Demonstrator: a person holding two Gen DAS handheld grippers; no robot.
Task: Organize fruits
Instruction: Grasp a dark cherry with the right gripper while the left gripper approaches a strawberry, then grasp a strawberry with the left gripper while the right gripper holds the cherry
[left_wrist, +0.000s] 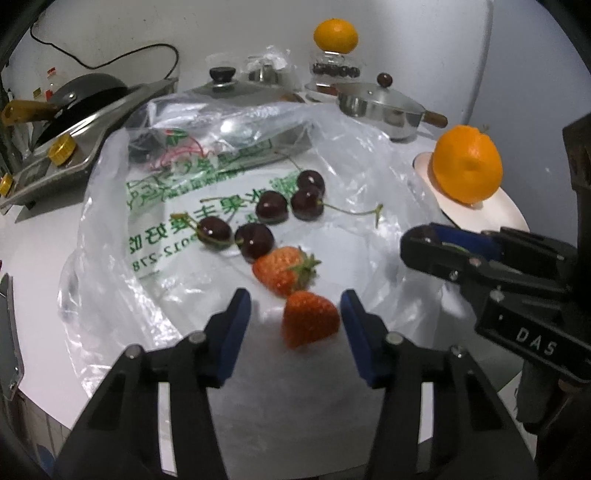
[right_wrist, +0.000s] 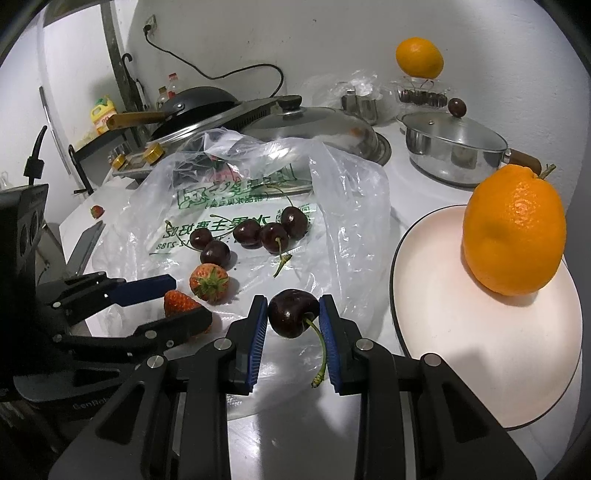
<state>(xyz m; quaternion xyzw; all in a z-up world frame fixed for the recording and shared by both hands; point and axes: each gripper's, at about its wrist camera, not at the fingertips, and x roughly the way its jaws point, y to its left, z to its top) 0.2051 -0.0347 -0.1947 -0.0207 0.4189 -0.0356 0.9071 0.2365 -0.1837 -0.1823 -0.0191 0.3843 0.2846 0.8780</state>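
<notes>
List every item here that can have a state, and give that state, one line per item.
Left gripper: open around the near strawberry, a gap on one side.
Right gripper: shut on a cherry.
Plastic bag: spread flat, five cherries on it.
Plate: holds one orange.
Steel pot: lid on.

Your left wrist view looks down, close over the bag (left_wrist: 221, 206); your right looks in from beside the plate (right_wrist: 443, 332). Both share the bag.

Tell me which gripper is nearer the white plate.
Right. The right gripper, shut on a cherry, sits beside the plate; the left gripper straddles a strawberry farther away.
</notes>
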